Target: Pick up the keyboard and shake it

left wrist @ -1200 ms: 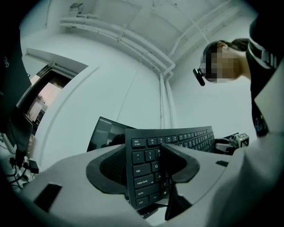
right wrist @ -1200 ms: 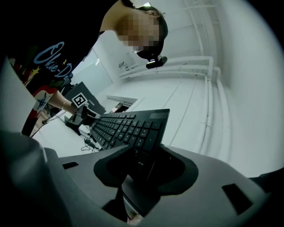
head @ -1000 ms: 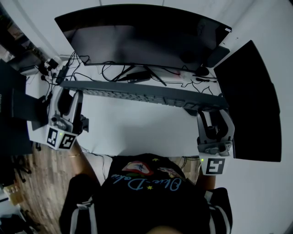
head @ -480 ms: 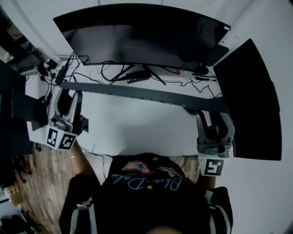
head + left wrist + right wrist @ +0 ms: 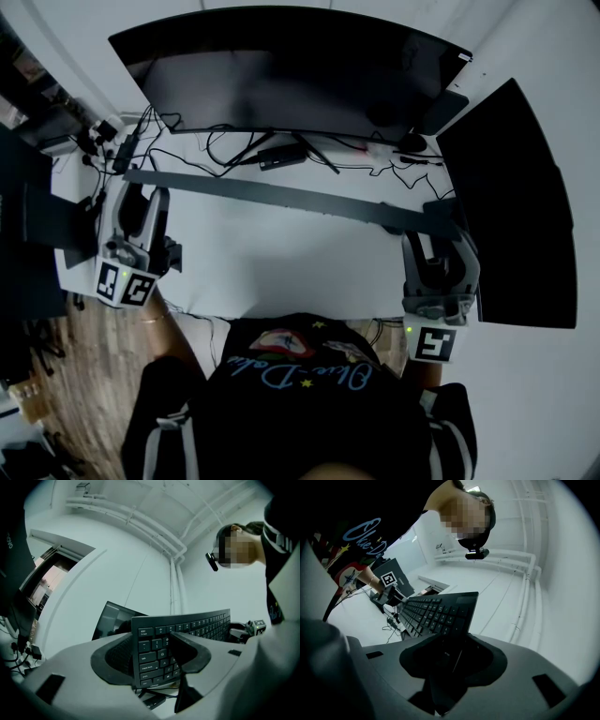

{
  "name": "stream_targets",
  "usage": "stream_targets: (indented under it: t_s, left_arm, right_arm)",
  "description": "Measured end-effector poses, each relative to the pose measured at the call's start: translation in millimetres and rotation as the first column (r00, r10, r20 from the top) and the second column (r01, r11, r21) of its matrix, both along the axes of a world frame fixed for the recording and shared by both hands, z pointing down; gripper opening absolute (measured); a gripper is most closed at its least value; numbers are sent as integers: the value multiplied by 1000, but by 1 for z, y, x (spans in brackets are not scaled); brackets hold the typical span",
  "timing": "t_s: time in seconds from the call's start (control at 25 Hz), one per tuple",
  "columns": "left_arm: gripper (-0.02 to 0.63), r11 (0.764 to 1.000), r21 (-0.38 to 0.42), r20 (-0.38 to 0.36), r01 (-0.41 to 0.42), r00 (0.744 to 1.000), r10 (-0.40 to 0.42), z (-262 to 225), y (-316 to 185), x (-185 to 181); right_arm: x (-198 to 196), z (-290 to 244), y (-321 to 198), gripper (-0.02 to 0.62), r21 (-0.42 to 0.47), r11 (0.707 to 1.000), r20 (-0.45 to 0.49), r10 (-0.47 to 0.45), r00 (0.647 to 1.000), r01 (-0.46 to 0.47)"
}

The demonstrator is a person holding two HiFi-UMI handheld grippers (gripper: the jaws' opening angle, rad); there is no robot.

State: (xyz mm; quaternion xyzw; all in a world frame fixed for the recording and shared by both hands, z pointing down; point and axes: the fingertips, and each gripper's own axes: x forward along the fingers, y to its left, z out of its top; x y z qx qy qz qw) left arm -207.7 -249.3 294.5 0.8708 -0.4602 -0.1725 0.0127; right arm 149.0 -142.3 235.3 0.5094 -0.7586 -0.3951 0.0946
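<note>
Left gripper (image 5: 141, 192): jaws clamped on the left end of the keyboard (image 5: 281, 195). In the left gripper view, the esc/tab corner of the keyboard (image 5: 187, 630) sits between the jaws of the left gripper (image 5: 154, 654), one pad on the key face, one on the back.

Right gripper (image 5: 437, 234): jaws closed on the keyboard's right end. In its own view the right gripper (image 5: 452, 654) has the dark end of the keyboard (image 5: 436, 611) wedged deep between the jaws. These jaws have just squeezed in slightly, board between them.

Keyboard position: spans gripper to gripper, rolled onto its long edge. The head view shows only a thin dark bar, no keys. The left end sits further up the frame than the right, so it runs skewed across the desk (image 5: 281, 267). The left gripper view shows its lower edge clear of the desk surface.

Around it:
- Curved monitor (image 5: 281, 75) just behind the keyboard, with its stand legs on the desk past the bar.
- Cables (image 5: 225, 145) tangled under the monitor, with a black adapter (image 5: 283, 157) among them, near the keyboard's far side.
- Second dark screen (image 5: 511, 216) just beside the right gripper, on its outer side.
- Person's dark printed shirt (image 5: 300, 394) at the near desk edge, between the two grippers.
- Wood floor (image 5: 66, 394) left of the desk.
</note>
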Motion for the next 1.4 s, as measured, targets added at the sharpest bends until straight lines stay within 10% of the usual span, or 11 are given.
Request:
stream_targets:
  t_s: [1.4]
  left_arm:
    - [224,992,-125,70,20,998,-11,36,6,13]
  right_arm:
    - [20,42,-14,143,-180,983,219,4,976,37]
